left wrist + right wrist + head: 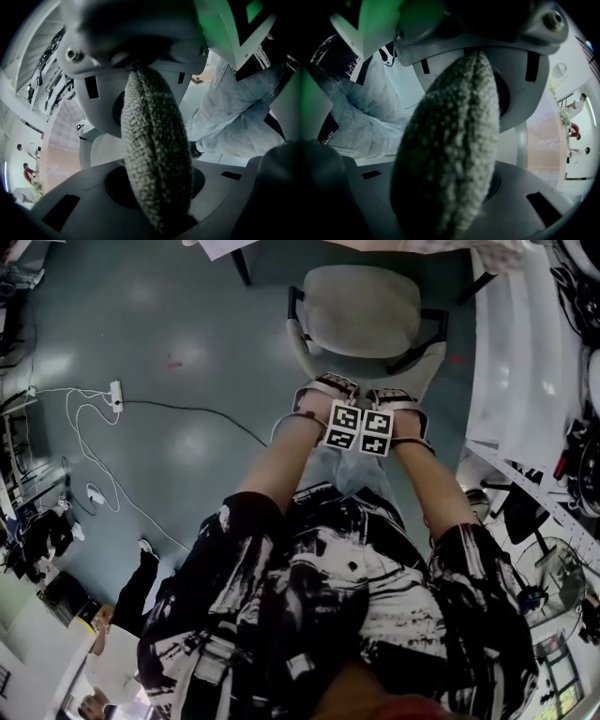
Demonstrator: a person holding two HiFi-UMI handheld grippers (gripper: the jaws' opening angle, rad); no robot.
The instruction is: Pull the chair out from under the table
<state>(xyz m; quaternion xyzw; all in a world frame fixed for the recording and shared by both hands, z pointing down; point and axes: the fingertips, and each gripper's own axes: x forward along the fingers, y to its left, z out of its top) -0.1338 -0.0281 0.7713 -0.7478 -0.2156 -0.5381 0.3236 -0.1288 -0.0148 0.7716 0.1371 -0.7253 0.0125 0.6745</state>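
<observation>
Chair (361, 298) is held by the top rim of its backrest (157, 154), the nearest thing to me. My left gripper (328, 397) and my right gripper (395, 407) sit close side by side on it, both pointing steeply down. Each gripper view shows the same hold: one jaw on either face of the coarse woven padding, clamped against it, so both are closed on the backrest rather than empty. I judge that taking the middle of the rim with both hands makes the pull run straight toward me, so the chair comes back without swinging aside. The rim also gives the jaws a thin edge they can span. It sits right at the jaws, just in front of my legs, and the rest of the chair reaches away from me: dark armrests (427, 334) at either side, then the pale seat (366, 324). Beyond the seat, what I take for the table (220, 247) and one of its dark legs (240, 265) show at the top of the head view. Most of the seat looks out over the bare floor (187, 352), so I reckon the pull is well along. A white cable (94, 474) lies well off to my left.
</observation>
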